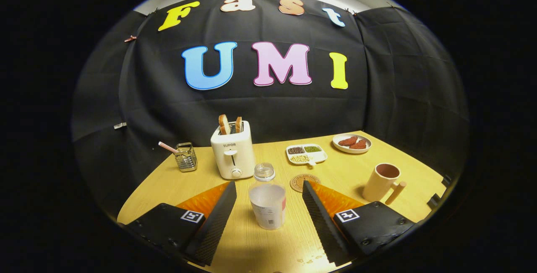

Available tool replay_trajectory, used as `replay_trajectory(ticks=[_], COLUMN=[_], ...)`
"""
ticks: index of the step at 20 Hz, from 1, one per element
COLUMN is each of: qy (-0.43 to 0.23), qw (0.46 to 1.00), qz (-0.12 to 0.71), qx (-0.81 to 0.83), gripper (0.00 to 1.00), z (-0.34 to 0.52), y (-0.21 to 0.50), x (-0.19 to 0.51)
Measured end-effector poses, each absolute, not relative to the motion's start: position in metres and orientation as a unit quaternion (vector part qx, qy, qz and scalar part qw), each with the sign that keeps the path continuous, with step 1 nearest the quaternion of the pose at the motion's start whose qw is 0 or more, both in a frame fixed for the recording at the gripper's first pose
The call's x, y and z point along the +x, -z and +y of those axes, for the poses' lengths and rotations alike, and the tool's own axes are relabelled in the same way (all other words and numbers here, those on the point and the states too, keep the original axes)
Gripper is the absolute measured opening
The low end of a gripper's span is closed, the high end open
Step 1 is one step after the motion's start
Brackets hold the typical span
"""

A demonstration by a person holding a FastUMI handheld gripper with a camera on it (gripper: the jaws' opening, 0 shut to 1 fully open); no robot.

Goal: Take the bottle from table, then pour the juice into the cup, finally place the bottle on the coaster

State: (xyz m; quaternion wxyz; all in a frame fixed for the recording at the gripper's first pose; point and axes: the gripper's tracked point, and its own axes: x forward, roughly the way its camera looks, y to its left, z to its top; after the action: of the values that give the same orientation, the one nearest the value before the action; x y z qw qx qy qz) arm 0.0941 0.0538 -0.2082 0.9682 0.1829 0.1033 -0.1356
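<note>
Your gripper [268, 218] is spread wide, both fingers clear of everything, and the bottle [267, 199] stands upright on the tabletop [369, 168] right between them. That is a good line-up: the fingers sit either side of the labelled lower body with a gap left on each side, so closing should catch it squarely rather than nudging it over. You have hold of nothing yet.

The coaster [298, 180] lies flat just beyond the right finger, close behind the bottle, so the final set-down should be short. The cup [381, 181] stands further out on the right, mouth up and handle turned toward you, well apart from the bottle; that leaves room to tilt over it.

The toaster [232, 150] stands just behind the bottle on the left, so I would lift straight up before swinging right. The cap looks clear; I cannot tell how much juice is inside.
</note>
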Motion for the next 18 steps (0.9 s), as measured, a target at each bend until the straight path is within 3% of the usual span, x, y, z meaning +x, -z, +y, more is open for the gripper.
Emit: replay_trajectory(ticks=[18], qy=[0.174], qw=[0.965], qz=[0.141], qx=[0.135], gripper=[0.97], z=[0.055], y=[0.295], x=[0.161])
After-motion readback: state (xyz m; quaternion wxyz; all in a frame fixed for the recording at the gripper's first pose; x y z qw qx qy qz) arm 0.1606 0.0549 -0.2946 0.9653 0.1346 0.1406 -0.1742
